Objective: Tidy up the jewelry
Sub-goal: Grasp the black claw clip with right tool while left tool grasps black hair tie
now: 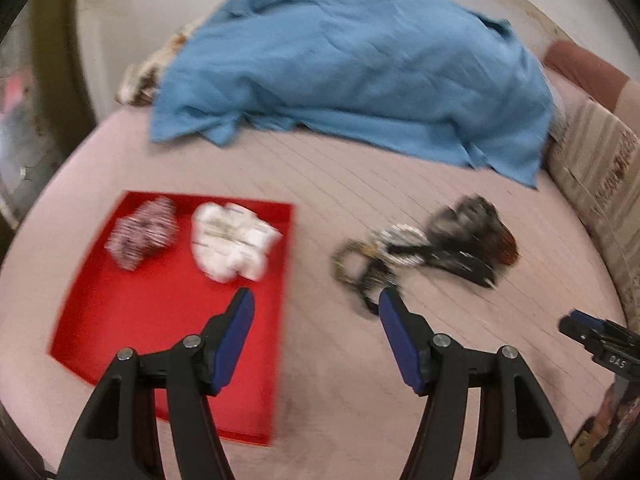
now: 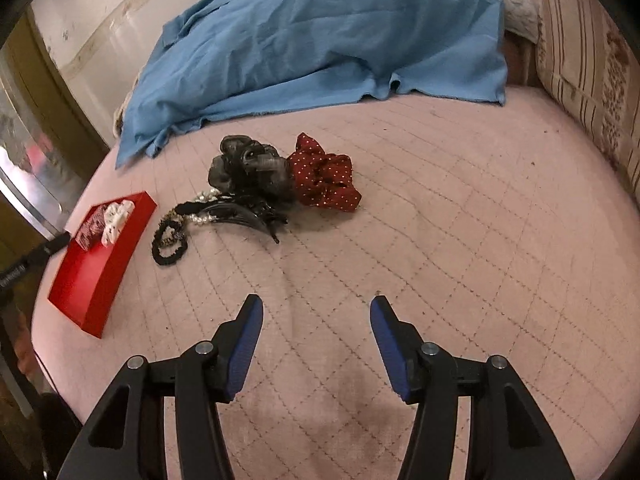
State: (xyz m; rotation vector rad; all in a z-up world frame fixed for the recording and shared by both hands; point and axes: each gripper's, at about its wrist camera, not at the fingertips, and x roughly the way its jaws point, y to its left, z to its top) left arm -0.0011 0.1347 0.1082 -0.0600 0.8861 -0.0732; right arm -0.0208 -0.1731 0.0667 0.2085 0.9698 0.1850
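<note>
A red tray (image 1: 120,332) lies on the pink quilted bed and holds a striped scrunchie (image 1: 142,236) and a white scrunchie (image 1: 234,240). It also shows in the right wrist view (image 2: 96,272) at the left. A pile of hair accessories (image 2: 256,188) lies mid-bed: a grey scrunchie (image 2: 248,168), a red dotted scrunchie (image 2: 324,184), a black claw clip (image 2: 244,216) and a black hair tie (image 2: 170,242). The pile shows blurred in the left wrist view (image 1: 424,248). My left gripper (image 1: 316,300) is open and empty, between tray and pile. My right gripper (image 2: 316,308) is open and empty, well short of the pile.
A blue cloth (image 2: 320,36) covers a heap at the back of the bed. A striped pillow (image 2: 592,72) lies at the right. The wall (image 2: 92,20) and a cabinet (image 2: 24,152) stand to the left. The right gripper's body shows at the right edge of the left wrist view (image 1: 600,344).
</note>
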